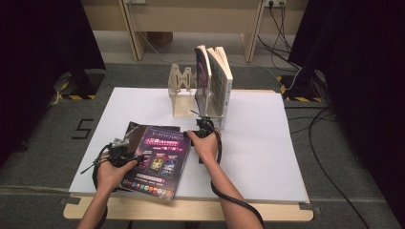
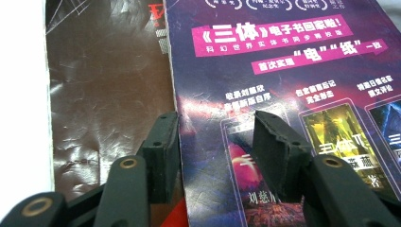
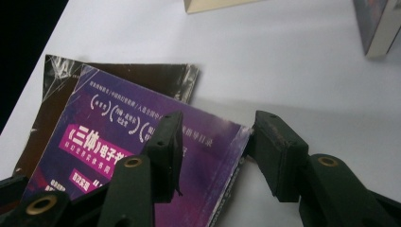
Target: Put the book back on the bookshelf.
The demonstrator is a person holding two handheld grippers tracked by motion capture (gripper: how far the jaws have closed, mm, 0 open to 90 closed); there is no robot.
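A white bench (image 1: 267, 143) stands on a grey carpeted floor, dark curtains at both sides and a pale wooden frame behind. At the far middle of the bench sits a wooden book rack (image 1: 183, 93); its left slots are bare, and two books (image 1: 214, 78) stand upright in its right end, spines up, leaning slightly apart at the top.

Near the front left lies a purple book (image 1: 160, 160), flat, overlapping a dark brown book (image 2: 104, 90) beneath it that shows at its far and left edges.

The left gripper (image 2: 215, 142) hovers over the purple cover near its left edge, fingers released, nothing between them. The right gripper (image 3: 215, 142) straddles the purple book's far right corner, fingers apart, one over the cover and one just beside the edge; I cannot tell whether that one touches it.
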